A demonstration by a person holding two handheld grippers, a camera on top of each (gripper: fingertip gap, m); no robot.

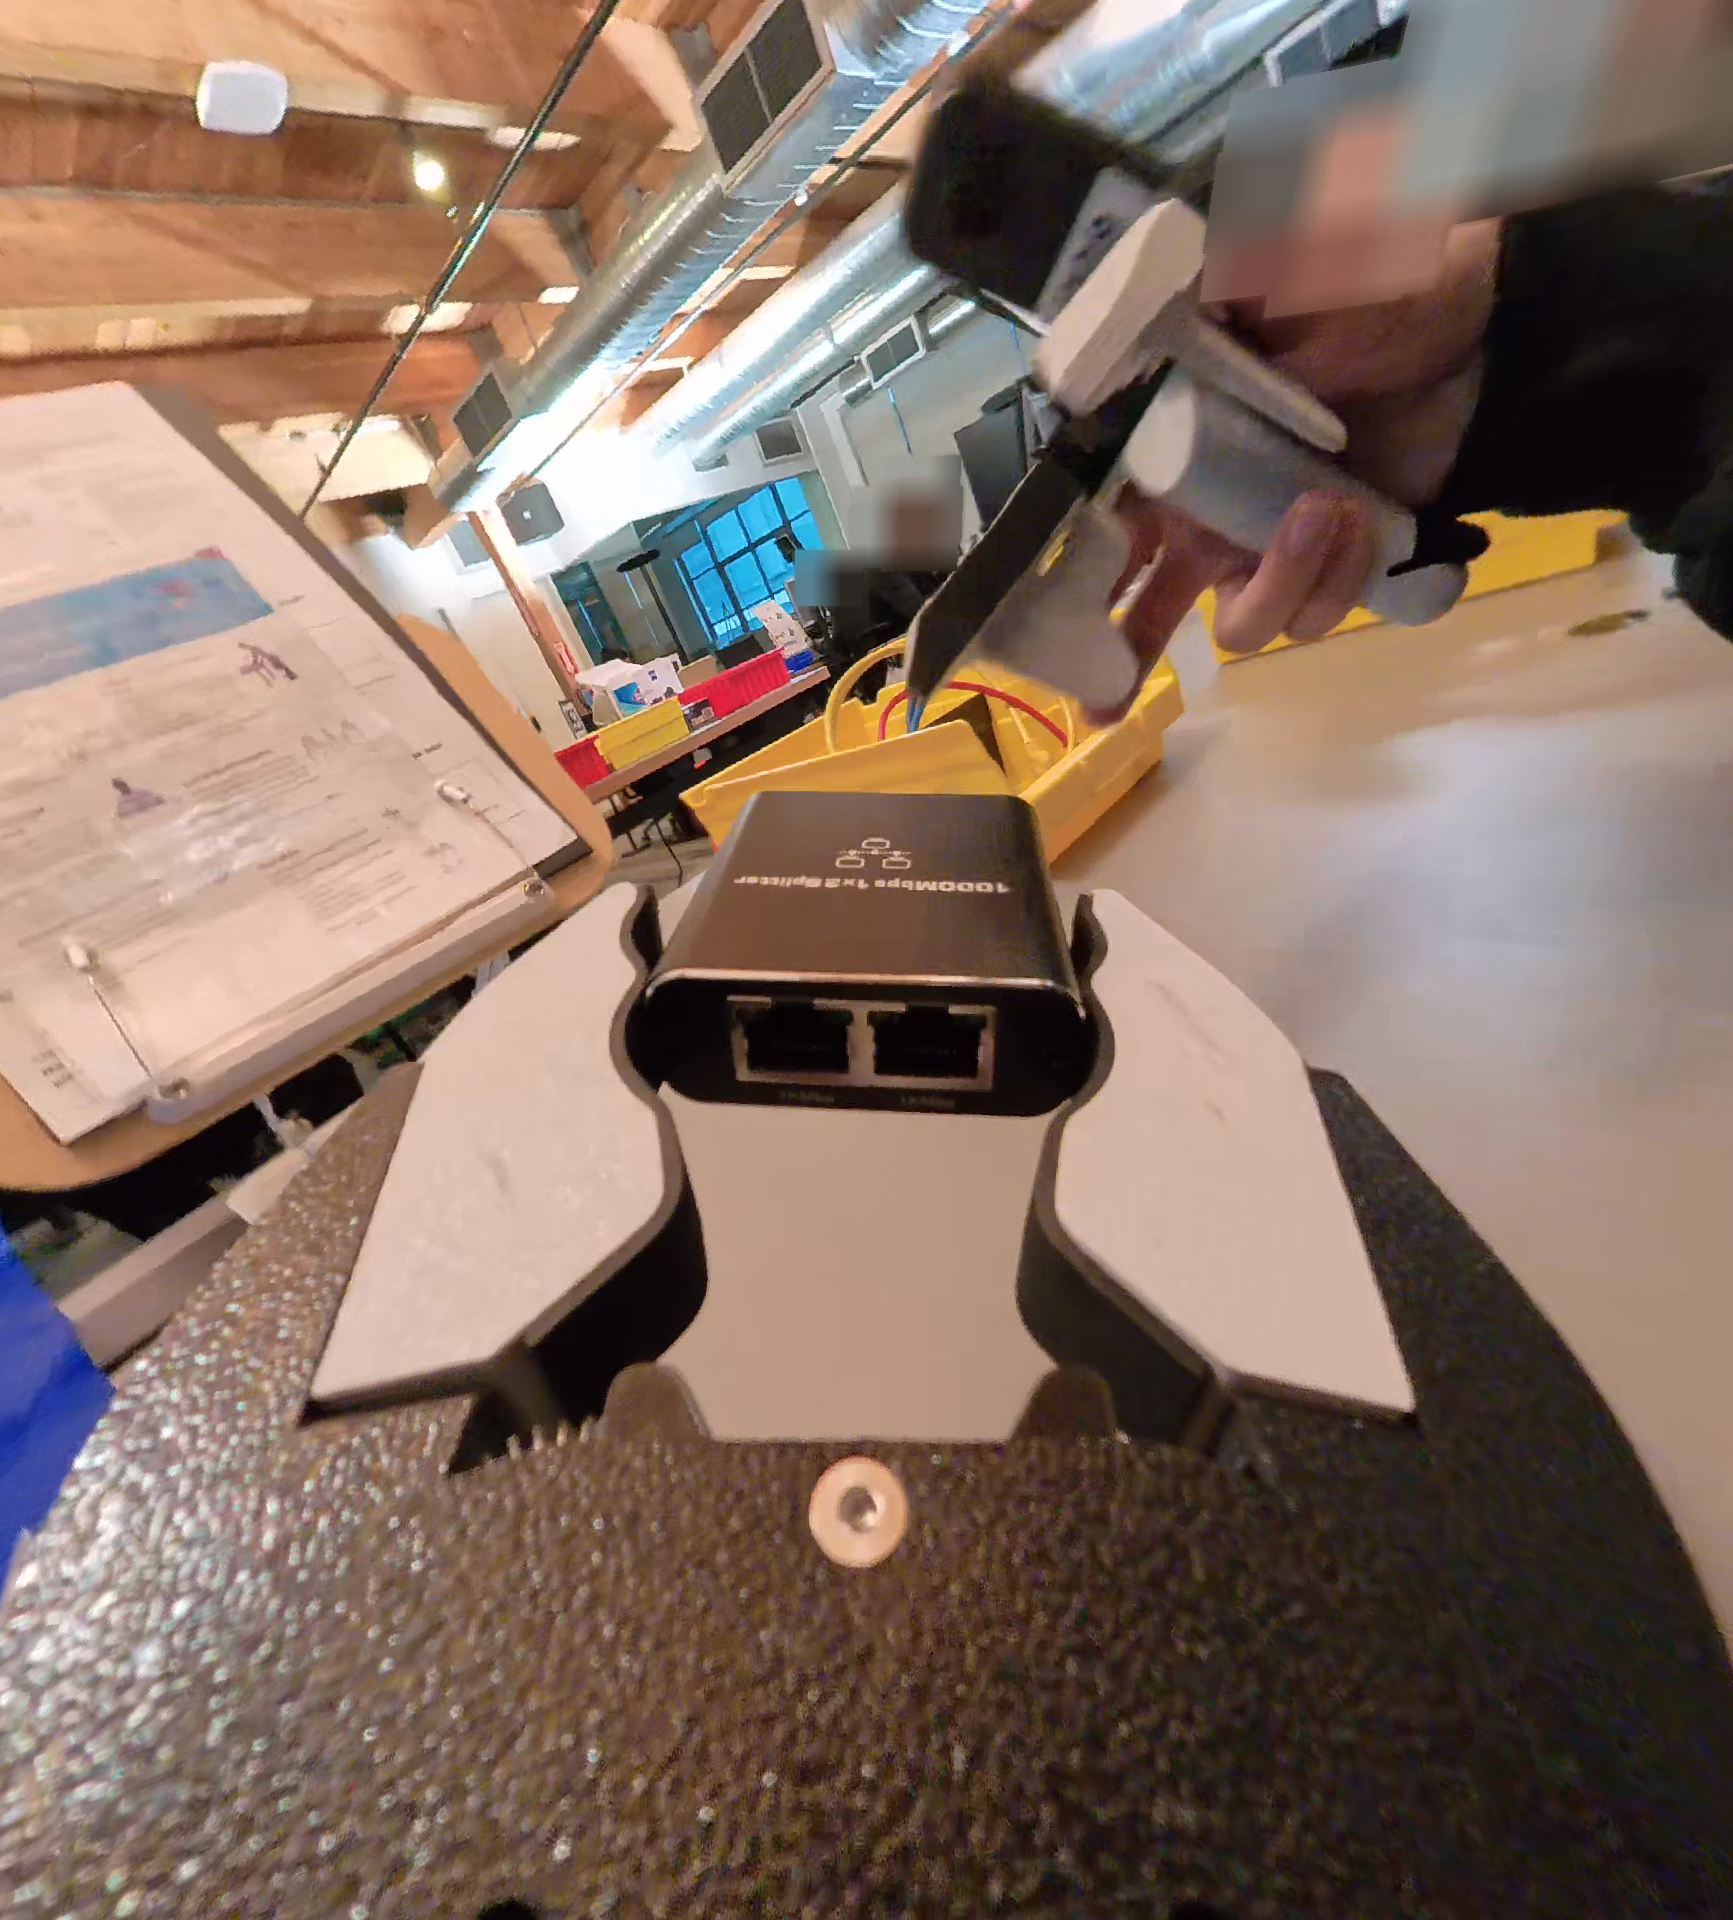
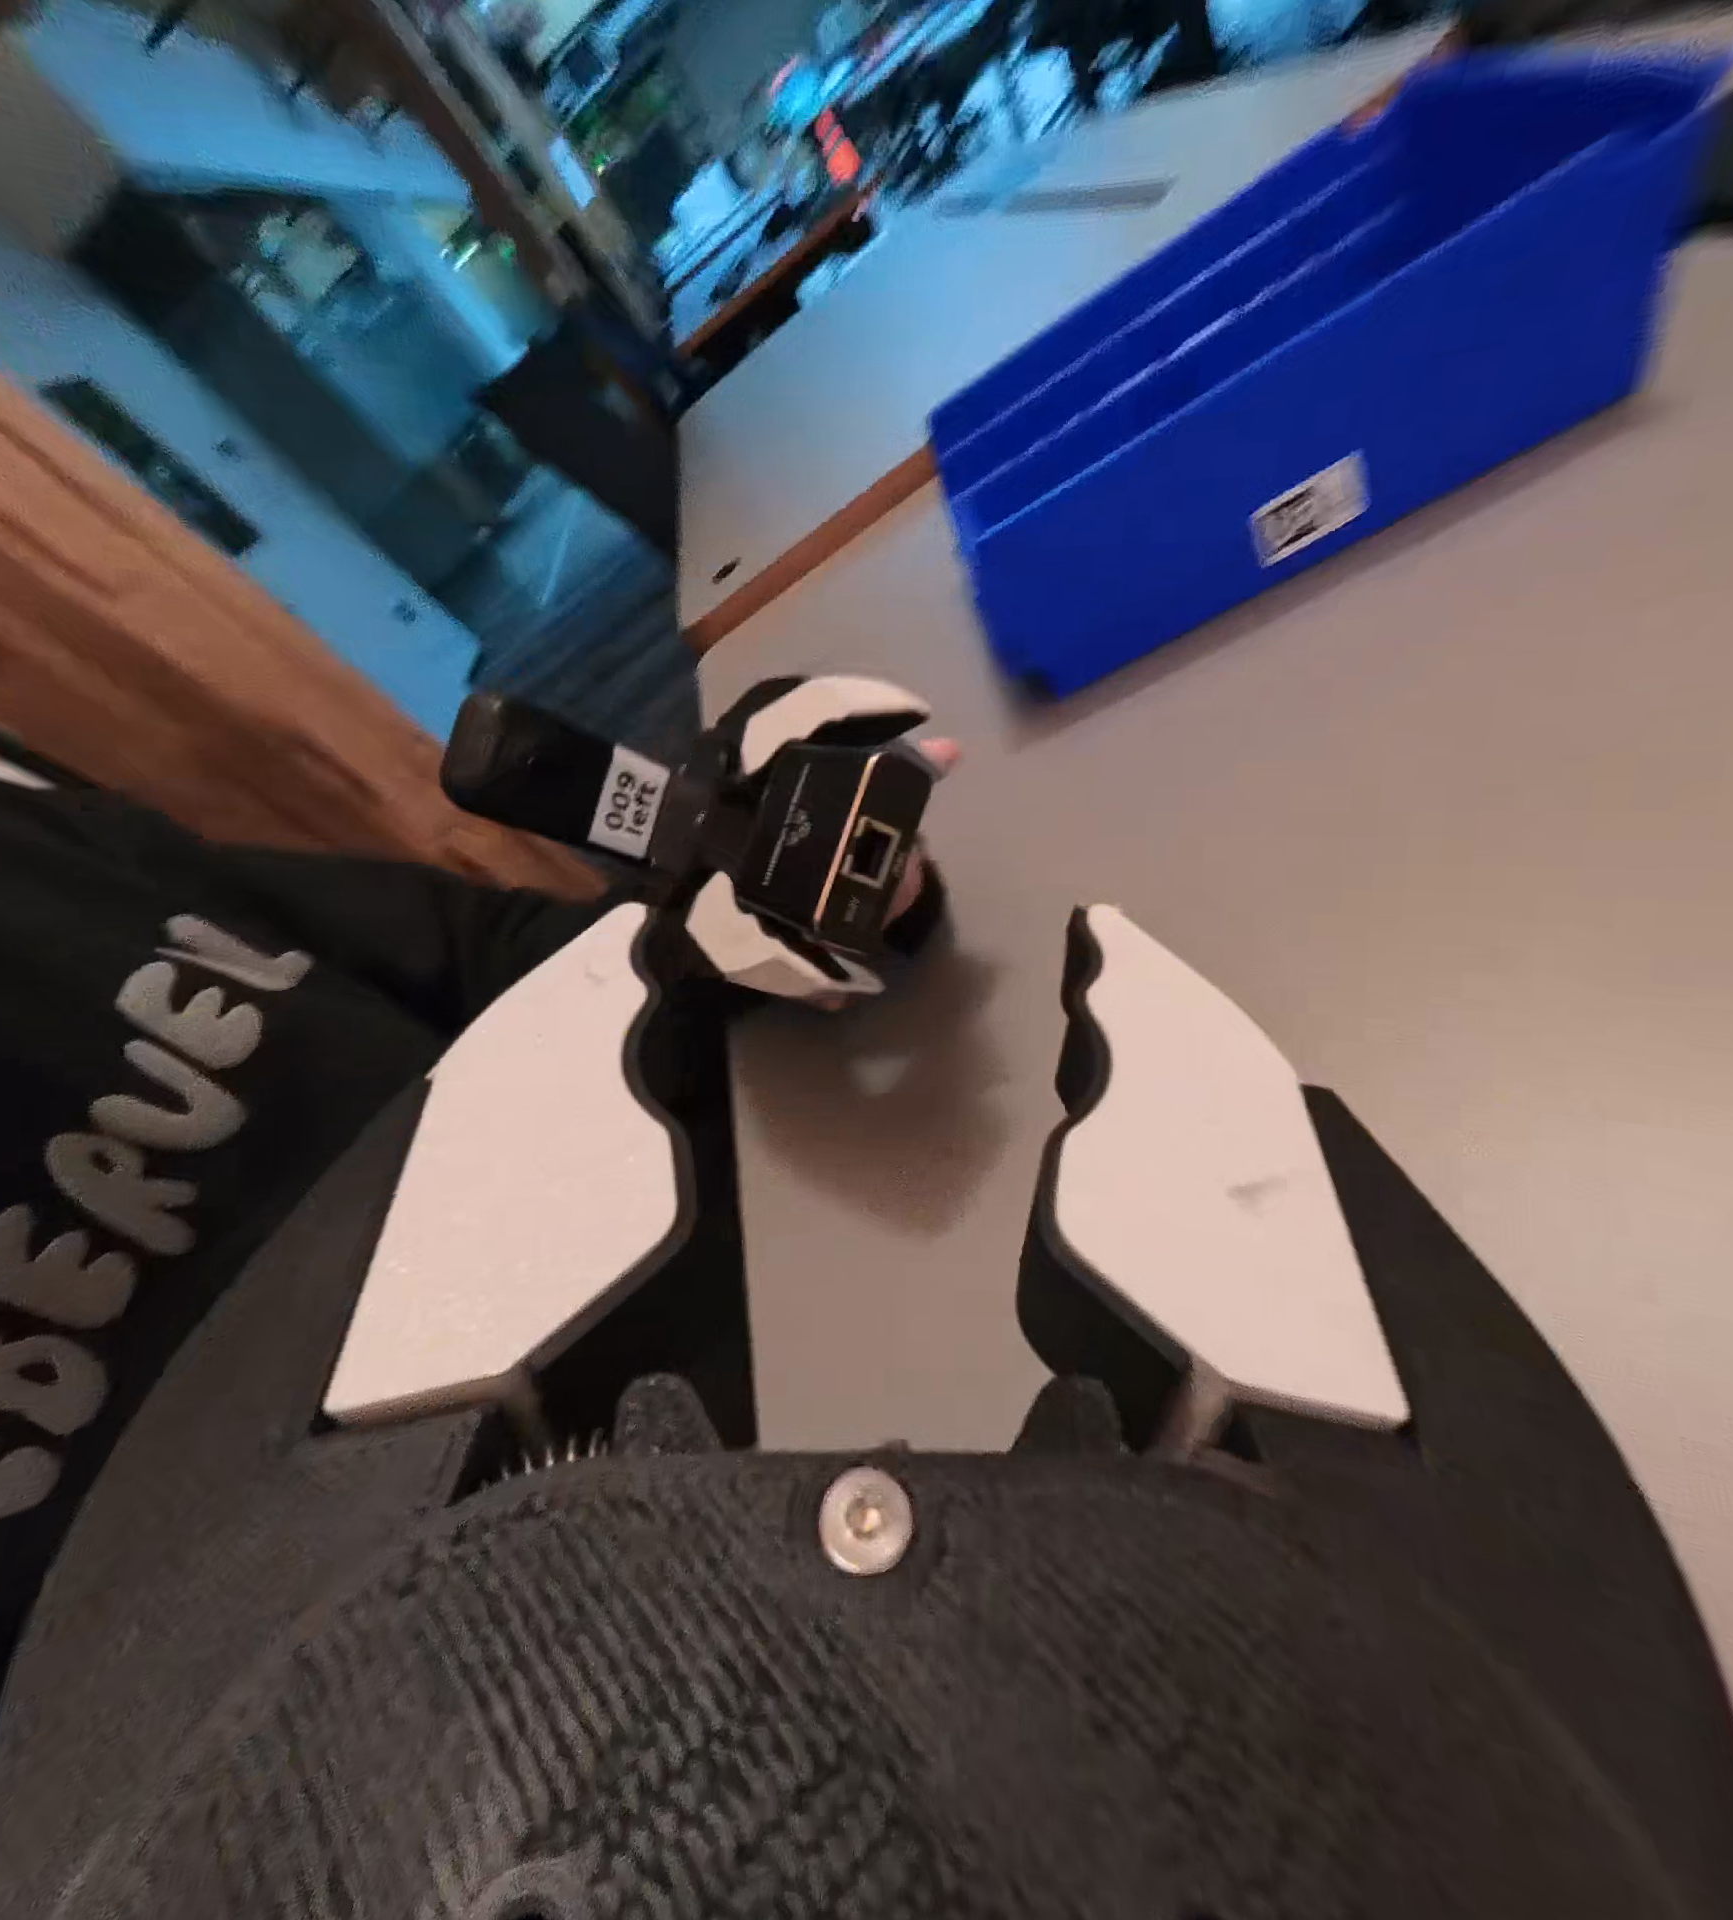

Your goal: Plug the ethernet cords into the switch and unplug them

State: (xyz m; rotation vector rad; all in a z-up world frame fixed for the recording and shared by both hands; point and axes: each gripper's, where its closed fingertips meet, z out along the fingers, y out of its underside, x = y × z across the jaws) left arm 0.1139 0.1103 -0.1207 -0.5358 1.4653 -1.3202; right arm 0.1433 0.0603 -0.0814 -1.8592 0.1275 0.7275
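**Switch gripped, no cord in hand yet: where this could slip**

The bench [image 2: 1361, 935] lies bare beyond the right gripper [image 2: 872, 1039], whose fingers [image 2: 1184, 1195] stand spread apart with nothing between them. Off past its right finger sits a blue bin [image 2: 1309, 416]. In the left wrist view, a yellow bin [image 1: 945, 748] sits beyond the fingertips, with yellow, blue and red ethernet cords [image 1: 903, 707] coiled inside.

The left gripper [image 1: 867, 935] is clenched on the switch [image 1: 872, 935], its fingers [image 1: 519, 1143] pressing the two narrow sides, both ports facing back toward the camera.

Risks, as I judge them:
- Smooth metal held only at its sides: a plug's push could slide or twist the switch between the fingers.
- The cords look tangled; pulling one may drag the others or tip the bin.
- A plug taken crooked, or clip-side wrong, would jam at the port mouth.
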